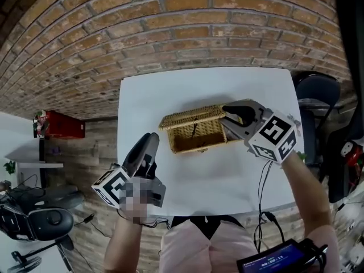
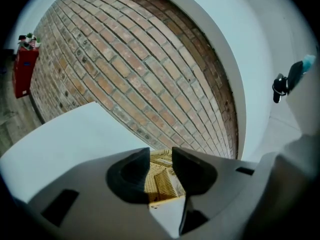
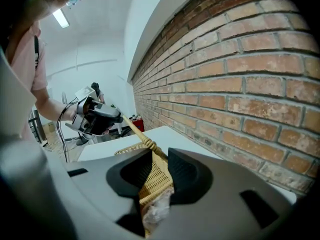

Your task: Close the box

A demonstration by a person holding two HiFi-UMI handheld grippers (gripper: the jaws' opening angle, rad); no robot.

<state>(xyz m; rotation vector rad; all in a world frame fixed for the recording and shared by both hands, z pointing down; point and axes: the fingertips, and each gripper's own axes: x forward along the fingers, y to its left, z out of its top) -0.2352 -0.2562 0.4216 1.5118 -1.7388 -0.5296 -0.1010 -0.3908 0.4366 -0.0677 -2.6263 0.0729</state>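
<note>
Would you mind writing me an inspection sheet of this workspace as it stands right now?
Surface: white table, bare apart from the box.
Job's things: wicker box open, its lid raised at the far side.
Clutter: nothing seen.
Grippers: right gripper jaws closed on the lid's right end; left gripper open, empty, apart from the box.
Cables: black cables hang from the right gripper towards the table's near edge.
Surroundings: brick wall behind; red container on the left; black chair on the right.
</note>
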